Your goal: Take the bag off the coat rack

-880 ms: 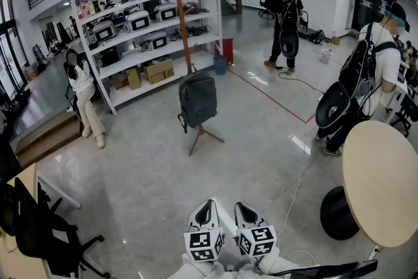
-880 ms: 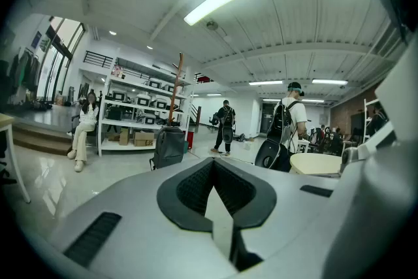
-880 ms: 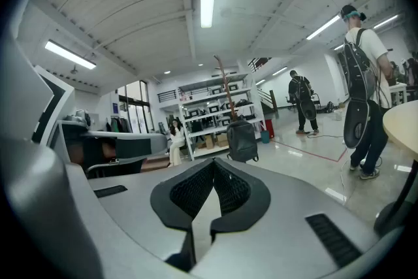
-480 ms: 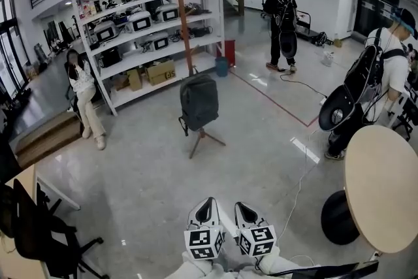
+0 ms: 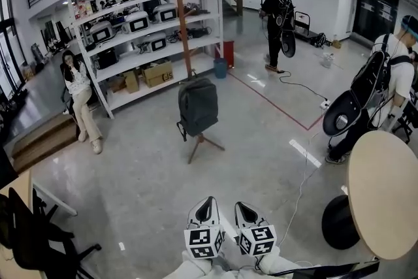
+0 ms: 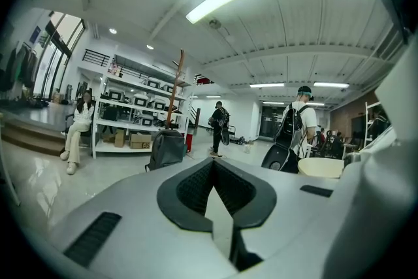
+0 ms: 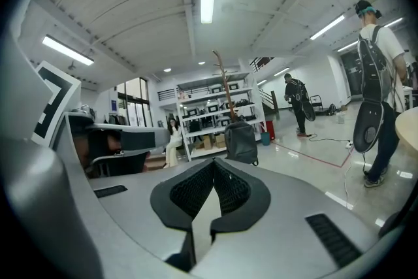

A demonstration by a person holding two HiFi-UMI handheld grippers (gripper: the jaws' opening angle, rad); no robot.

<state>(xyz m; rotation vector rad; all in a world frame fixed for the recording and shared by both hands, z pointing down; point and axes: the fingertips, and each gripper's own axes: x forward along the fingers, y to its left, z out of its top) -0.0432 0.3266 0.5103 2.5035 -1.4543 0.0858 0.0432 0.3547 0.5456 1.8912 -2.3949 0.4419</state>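
1. Left gripper [image 5: 206, 206] sits at the bottom edge of the head view, tips pointing forward toward the room. In its own view [image 6: 213, 163] the dark pads meet at the tip, with nothing between them.
2. Right gripper [image 5: 245, 208] lies just beside it, almost parallel. Its own view [image 7: 213, 162] likewise shows the jaws closed together and empty.
3. Neither gripper touches the bag [image 5: 198, 108]; it hangs well apart from both, out across the open floor [image 5: 144, 193].
4. In the head view, the bag is dark grey and hangs on the wooden coat rack [image 5: 181, 16], against the lower part of the pole and above the spread feet.
5. Its long axis runs up and down, roughly in line with the pole: top end up by the pole, bottom end toward the floor. Its broad face is turned toward the grippers.
6. Both gripper views show the bag [image 6: 167, 148] [image 7: 241, 142] straight ahead beyond the closed tips, with the coat rack [image 6: 176, 85] [image 7: 225, 88] rising above it.
7. Behind the rack stands a white shelving unit [image 5: 150, 29]; a seated person [image 5: 81, 91] is to its left, and a round table [image 5: 385, 186] is at the right.
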